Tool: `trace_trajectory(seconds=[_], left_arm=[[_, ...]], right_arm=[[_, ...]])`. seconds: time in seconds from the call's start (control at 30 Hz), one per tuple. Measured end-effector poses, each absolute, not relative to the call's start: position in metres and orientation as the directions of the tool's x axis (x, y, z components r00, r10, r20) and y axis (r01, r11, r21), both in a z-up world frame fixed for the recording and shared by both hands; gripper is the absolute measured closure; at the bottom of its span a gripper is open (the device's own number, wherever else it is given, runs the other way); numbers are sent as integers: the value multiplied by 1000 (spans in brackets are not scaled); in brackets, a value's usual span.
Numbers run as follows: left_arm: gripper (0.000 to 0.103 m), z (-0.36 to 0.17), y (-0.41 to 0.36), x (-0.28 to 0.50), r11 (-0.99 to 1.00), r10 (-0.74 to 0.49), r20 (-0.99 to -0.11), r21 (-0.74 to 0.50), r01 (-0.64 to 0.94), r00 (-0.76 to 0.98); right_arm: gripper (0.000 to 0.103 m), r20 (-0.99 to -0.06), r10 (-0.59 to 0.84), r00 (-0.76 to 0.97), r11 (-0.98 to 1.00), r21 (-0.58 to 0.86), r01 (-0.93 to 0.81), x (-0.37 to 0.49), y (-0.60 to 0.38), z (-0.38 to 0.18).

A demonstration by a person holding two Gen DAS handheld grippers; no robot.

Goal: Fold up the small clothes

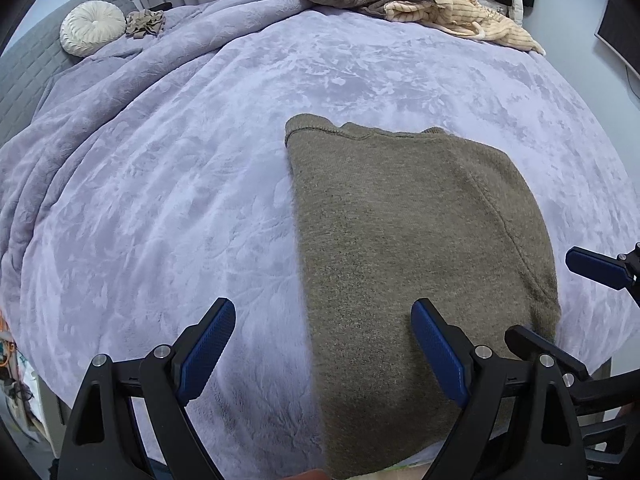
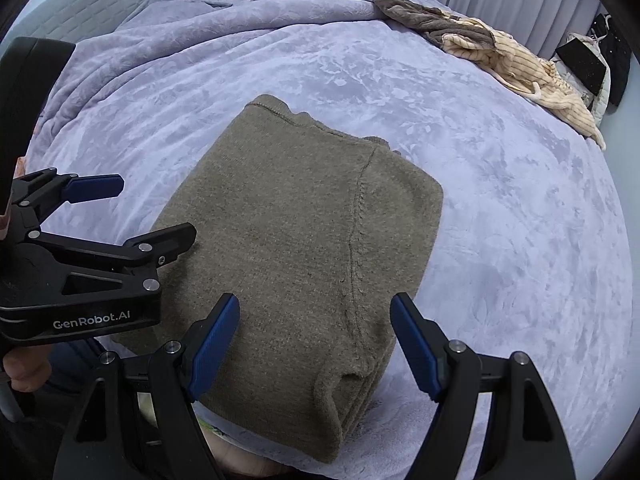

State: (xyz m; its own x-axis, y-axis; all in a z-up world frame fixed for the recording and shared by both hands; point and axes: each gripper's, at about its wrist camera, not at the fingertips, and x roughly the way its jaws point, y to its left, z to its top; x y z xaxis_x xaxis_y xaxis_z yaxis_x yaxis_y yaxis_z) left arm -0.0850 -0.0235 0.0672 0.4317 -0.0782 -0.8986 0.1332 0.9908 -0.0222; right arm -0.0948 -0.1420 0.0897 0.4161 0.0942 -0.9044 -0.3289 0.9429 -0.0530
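Olive-brown sweater is sitting folded into a thick rectangle on the lavender fleece blanket, near the front edge of the bed, and you can see the stacked layers at its near corner in the right wrist view. A knit seam runs down its right part. Left gripper hangs over the sweater's left edge at about 6 o'clock in its own view, jaws spread wide with nothing pinched, one blue pad over bare blanket and the other over the knit. Right gripper is the same deal: jaws well apart, hovering over the near end of the sweater at 6 o'clock, not clamped on anything. In the right wrist view the left gripper shows at 9 o'clock, just beside the sweater's left edge, with a bit of the person's hand behind it. Further back, a pile of other clothes, cream ribbed stuff and a grey-brown piece, sits at about 1 o'clock on the far side of the bed. A round white pillow and a small crumpled tan cloth are at roughly 10 o'clock, next to a grey quilted headboard.
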Motion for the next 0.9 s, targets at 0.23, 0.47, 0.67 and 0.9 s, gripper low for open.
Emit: trace_trajectory(seconds=[0.23, 0.47, 0.67, 0.9], left_arm=[[13, 65, -16, -83, 991, -93, -899, -43, 126, 427], [13, 65, -13, -82, 991, -98, -899, -50, 122, 427], [13, 65, -12, -82, 992, -93, -900, -48, 116, 427], [13, 64, -13, -82, 993, -83, -902, -37, 114, 423]], right_arm=[[23, -909, 78, 409, 939, -71, -337, -93, -135, 89], [23, -909, 71, 411, 936, -82, -343, -91, -131, 91], [23, -909, 74, 411, 934, -81, -347, -91, -131, 92], [23, -904, 84, 418, 933, -76, -352, -91, -132, 96]])
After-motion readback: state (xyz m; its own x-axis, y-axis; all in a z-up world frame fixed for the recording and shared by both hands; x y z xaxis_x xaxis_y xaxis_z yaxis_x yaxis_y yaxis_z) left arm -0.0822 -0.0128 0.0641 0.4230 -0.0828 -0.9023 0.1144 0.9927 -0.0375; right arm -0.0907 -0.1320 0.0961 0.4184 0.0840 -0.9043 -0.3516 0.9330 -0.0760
